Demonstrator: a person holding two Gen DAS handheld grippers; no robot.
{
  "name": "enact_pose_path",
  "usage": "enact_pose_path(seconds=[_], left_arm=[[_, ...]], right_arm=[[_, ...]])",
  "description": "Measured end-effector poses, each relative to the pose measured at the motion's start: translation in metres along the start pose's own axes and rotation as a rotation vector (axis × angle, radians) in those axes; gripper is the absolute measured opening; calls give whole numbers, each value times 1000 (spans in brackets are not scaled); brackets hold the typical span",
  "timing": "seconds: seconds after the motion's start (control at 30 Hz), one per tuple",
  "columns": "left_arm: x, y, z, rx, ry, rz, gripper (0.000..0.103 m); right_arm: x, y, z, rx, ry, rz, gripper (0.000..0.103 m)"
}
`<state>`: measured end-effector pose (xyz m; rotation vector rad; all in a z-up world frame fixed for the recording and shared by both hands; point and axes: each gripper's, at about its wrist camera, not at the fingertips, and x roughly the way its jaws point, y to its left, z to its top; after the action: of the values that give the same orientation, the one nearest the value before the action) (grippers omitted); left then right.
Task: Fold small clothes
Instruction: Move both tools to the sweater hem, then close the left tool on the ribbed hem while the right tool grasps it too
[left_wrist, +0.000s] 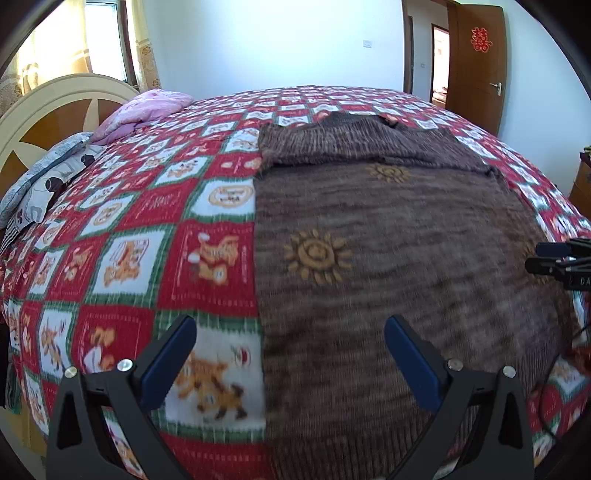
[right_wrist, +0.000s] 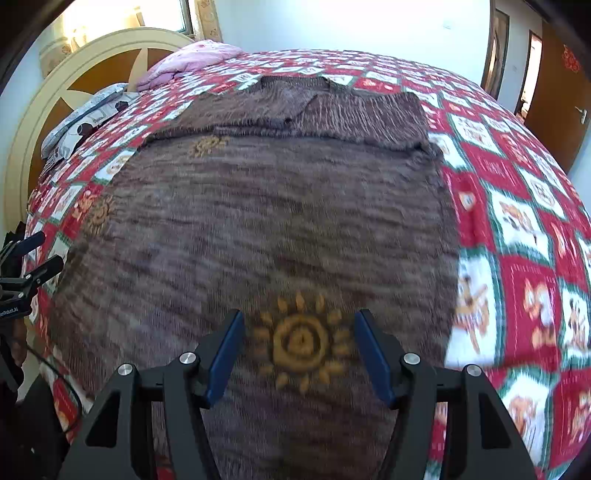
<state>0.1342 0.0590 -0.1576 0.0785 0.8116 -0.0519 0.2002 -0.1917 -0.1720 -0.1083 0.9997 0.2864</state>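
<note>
A brown knitted sweater with orange sun motifs lies flat on the bed, its sleeves folded across the top. My left gripper hovers open above the sweater's left edge, one finger over the quilt, the other over the knit. My right gripper hangs open over the sweater's lower part, a sun motif showing between its blue pads. Nothing is held by either. In the left wrist view the right gripper shows at the right edge; the left gripper shows at the left edge of the right wrist view.
A red, white and green checked quilt covers the bed. Pink bedding and a patterned pillow lie by the cream headboard. A brown door stands at the back right. A cable trails at the lower left.
</note>
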Motion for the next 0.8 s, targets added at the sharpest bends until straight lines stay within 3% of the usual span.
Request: enact_pose_path(seconds=[0.3,0.7,0.77,0.8], left_arm=[[-18,11,-36,-17,38,-49,102],[-9,21,-56,-125,161,-201,79],[-12,19,-58,-118,151,-201,78],[-12,17,-58,-113,153,-209,73]], right_arm=[[-22,-1,-34,1,-12,-28,63],[-36,-6,-58,23,3,-19,64],[-38,-8,-60,33,7,-17,64],[-39,-9,-61,38,12,-16,64]])
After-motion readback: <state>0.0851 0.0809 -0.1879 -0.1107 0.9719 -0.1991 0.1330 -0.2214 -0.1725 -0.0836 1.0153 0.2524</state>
